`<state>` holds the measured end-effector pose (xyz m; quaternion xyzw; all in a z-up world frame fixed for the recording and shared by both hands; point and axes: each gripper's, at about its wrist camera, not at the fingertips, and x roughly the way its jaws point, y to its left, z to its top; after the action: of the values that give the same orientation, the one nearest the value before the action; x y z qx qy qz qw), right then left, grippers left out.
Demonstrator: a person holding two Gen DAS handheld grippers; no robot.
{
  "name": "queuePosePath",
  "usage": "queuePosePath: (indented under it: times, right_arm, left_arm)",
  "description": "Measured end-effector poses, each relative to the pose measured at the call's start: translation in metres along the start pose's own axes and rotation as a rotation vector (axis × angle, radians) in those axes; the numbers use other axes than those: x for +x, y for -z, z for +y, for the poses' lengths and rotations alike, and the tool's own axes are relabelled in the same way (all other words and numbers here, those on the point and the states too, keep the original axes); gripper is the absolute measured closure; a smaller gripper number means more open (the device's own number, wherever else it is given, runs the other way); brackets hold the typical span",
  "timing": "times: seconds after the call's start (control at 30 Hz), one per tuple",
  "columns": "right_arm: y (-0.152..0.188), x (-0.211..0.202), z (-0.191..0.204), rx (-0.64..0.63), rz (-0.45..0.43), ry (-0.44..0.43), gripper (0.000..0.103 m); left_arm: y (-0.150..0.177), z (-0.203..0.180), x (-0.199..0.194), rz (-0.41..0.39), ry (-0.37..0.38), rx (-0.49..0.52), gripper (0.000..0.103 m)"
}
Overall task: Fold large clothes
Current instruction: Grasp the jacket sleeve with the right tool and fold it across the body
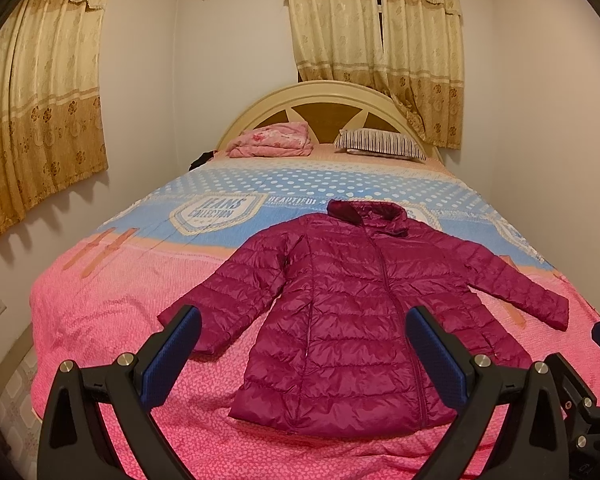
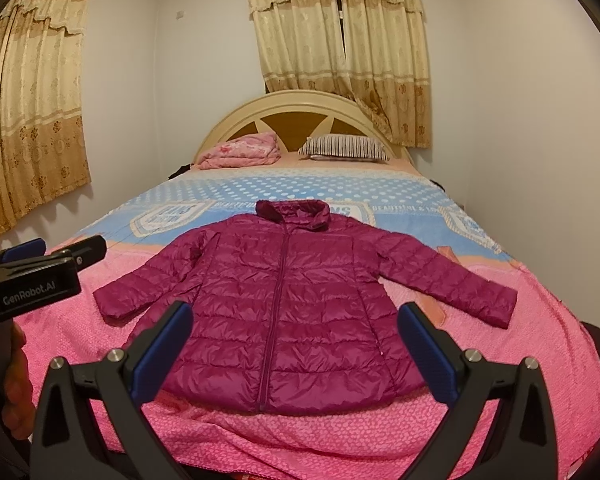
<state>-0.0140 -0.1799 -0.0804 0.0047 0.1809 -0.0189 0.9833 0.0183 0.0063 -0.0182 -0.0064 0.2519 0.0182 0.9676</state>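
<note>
Two grippers, mine, hang above the near end of the bed, and neither touches anything. Largest in view is the bed itself, running away from my fingers to the headboard. On its pink near half lies the jacket, flat, zipped and front side up. It sits straight ahead of both pairs of fingers. Its hem is the part nearest my fingertips and its collar is the part farthest from them. The long axis therefore runs from hem to collar, directly along my line of sight, and the collar points at the headboard. Both sleeves spread outward and slant back toward me. The left sleeve ends just beyond my left gripper. The right sleeve ends beyond and outside my right gripper.

Both pairs of fingers stand wide apart and hold nothing.

Risks, as I judge them: the shell looks slick and puffy, so a shallow pinch may slide off, or catch one layer only and drag the front off the back. Lifting one sleeve unevenly would skew the body off its axis. Trapped air may spring a fold open. The bedcover beneath could be pinched along with the cloth.
</note>
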Motion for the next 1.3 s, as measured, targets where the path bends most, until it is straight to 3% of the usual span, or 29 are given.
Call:
queuePosePath:
  times: [0.33,0.9,1.3]
  right_arm:
    - [0.015,0.048,-0.038,0.067,0.072,0.044,0.000]
    - [0.033,0.153,-0.219,0.344,0.239,0.347,0.002]
    - [0.043,0.197,-0.331,0.511,0.358,0.474,0.015]
  left_arm:
    - [0.004,-0.005,0.061,0.006,-0.056,0.078,0.001]
    - [-0.017,-0.019,0.226,0.106,-0.086,0.132,0.001]
    - [-0.032,0.023,0.317,0.212,-0.179,0.117,0.001]
